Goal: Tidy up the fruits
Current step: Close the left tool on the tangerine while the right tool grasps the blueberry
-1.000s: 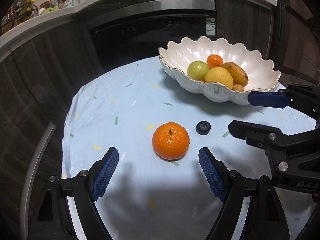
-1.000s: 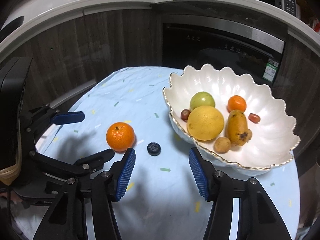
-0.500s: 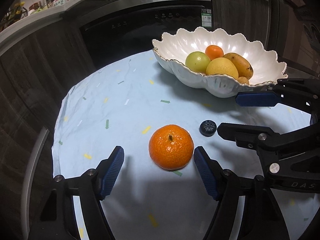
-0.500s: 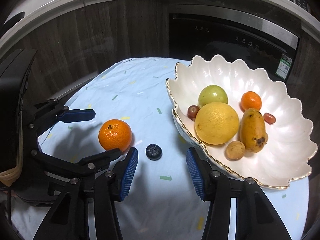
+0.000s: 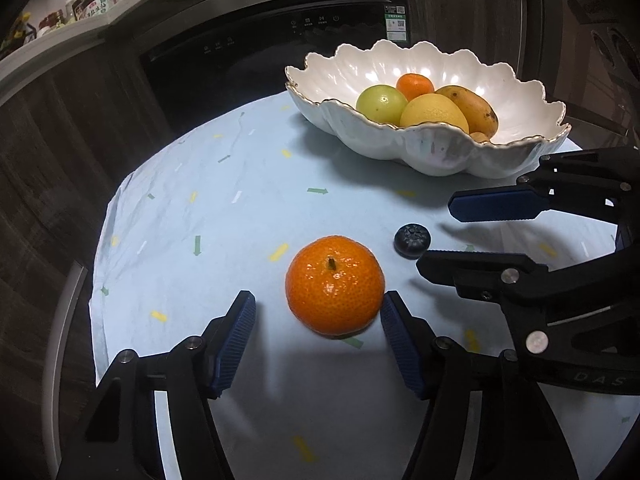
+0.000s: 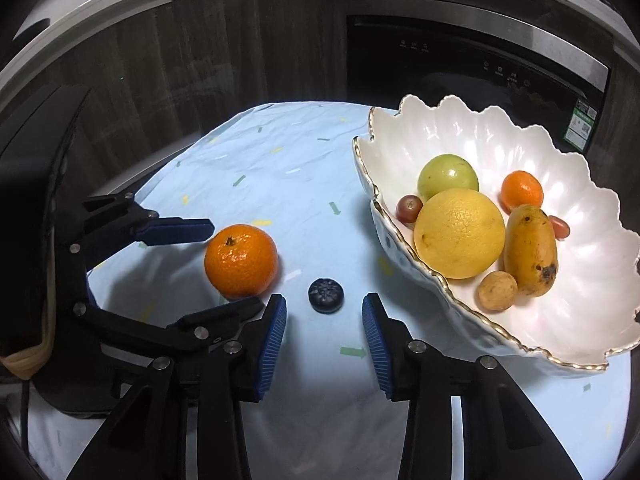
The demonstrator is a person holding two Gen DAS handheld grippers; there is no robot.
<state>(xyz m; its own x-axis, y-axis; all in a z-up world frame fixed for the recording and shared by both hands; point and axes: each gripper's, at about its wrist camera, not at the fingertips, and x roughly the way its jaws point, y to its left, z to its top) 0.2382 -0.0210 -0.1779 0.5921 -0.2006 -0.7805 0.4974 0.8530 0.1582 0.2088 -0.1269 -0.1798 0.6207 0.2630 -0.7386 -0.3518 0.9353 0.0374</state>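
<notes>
A mandarin orange (image 5: 334,284) (image 6: 240,260) lies on the pale blue cloth between the fingers of my left gripper (image 5: 318,308). Its jaws are closing; the right pad (image 5: 400,344) is at the peel and the left pad stands apart. A small blueberry (image 6: 326,295) (image 5: 412,241) sits just right of the orange, between the fingertips of my right gripper (image 6: 324,308). Those jaws are closing too, and neither pad touches the berry. A white scalloped bowl (image 6: 520,136) (image 5: 440,160) at the back right holds a green fruit, a yellow citrus, a small orange, a mango and smaller fruits.
The round table's cloth (image 5: 240,208) drops off at the left and far edges. Behind it stand dark wood cabinets and a black built-in appliance (image 5: 260,52). Bottles (image 5: 94,0) stand on the counter above. The two grippers' fingers lie close side by side between orange and blueberry.
Both grippers have come down and forward towards the fruit while their jaws narrowed. The orange now sits between the left fingers, and the blueberry between the right fingertips.
</notes>
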